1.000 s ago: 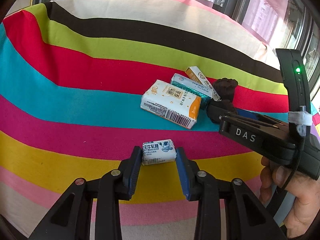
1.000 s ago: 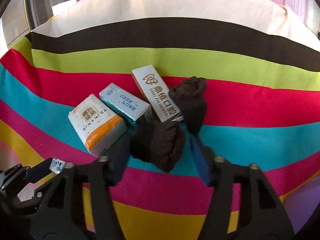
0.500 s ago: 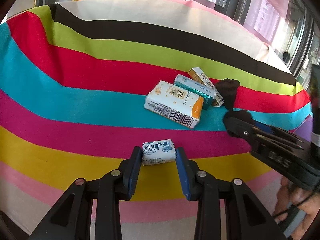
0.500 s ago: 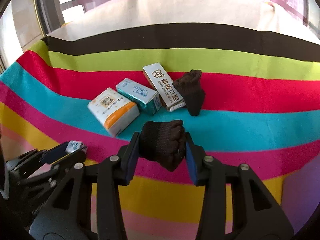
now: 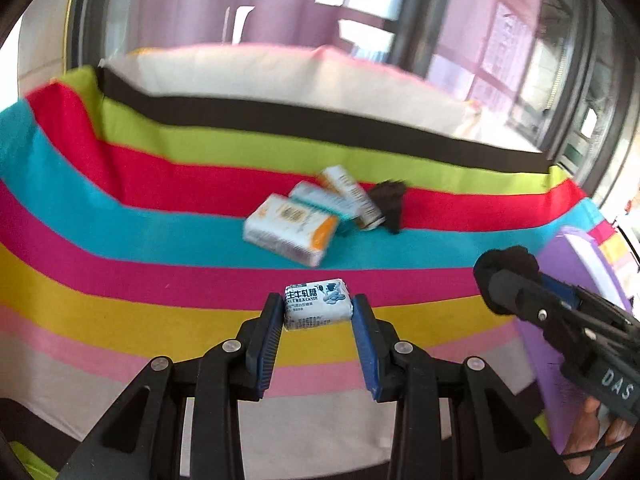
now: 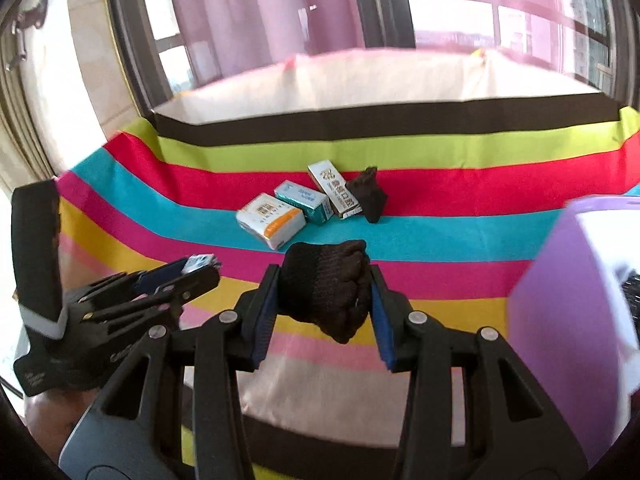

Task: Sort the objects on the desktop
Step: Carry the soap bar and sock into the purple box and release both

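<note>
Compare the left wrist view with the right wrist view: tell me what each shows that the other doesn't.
Only the left wrist view shows the milk candy's printed face in the left gripper. Only the right wrist view shows the dark glove full-on in the right gripper. Both show the tissue pack, two boxes, a second glove and the purple bin.

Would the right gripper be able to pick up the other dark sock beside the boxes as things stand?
Probably not yet: the right gripper is shut on a dark sock. The path to the other sock looks unobstructed.
</note>
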`<state>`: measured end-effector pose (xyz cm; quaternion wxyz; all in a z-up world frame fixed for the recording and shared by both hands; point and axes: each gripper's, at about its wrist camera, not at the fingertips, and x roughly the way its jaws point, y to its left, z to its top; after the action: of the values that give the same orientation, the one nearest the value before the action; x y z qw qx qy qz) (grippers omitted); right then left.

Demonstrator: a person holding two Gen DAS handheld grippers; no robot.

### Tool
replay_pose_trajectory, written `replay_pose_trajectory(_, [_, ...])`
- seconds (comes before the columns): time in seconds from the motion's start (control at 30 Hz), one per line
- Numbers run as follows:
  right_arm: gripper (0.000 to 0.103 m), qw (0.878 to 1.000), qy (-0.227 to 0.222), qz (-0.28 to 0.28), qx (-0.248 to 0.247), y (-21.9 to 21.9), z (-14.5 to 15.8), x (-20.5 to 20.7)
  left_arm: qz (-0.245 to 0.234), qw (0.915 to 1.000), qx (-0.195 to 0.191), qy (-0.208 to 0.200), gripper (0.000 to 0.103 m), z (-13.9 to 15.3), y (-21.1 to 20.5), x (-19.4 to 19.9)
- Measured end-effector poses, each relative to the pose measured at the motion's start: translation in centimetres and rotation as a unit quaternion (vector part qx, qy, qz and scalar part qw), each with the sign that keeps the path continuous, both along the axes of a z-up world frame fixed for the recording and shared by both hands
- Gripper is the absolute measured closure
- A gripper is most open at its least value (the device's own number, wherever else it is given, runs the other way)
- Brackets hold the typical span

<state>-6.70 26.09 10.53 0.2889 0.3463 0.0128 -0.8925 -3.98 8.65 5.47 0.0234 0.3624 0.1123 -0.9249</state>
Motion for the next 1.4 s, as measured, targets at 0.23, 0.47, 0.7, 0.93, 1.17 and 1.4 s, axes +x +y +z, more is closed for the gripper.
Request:
replay_pose_trajectory(0.23, [0.058,0.999,0.042,-0.011,-0.031,4.5,4.0,3.5,-0.054,0.9976,-0.002,0.043,0.067,3.7,5.1,1.6])
replay_pose_trajectory(0.47, [0.058,0.995,0.073,-0.051,-0.043,11.0,6.7,6.2,-0.127,0.9895,-0.004,0.068,0.067,5.7,11.5,2.5])
replay_pose_trajectory(0.7, [0.058,0.99,0.07,-0.119,-0.039,17.2,6.0,6.4,-0.195,0.9784,-0.012,0.068,0.067,5.8,17.2,3.0])
replay_pose_trajectory(0.93, [0.058,0.981,0.072,-0.18,-0.023,21.8,5.2,6.3,-0.246,0.9663,-0.02,0.074,0.067,6.1,21.9,3.2])
replay_pose_trajectory(1.17, [0.058,0.976,0.067,-0.204,-0.031,24.5,4.4,6.1,-0.281,0.957,-0.02,0.067,0.067,5.7,25.2,3.1])
replay_pose_trajectory(1.4, [0.055,0.973,0.069,-0.22,-0.031,25.9,4.2,6.0,-0.298,0.9521,-0.02,0.068,0.067,5.8,27.0,2.9])
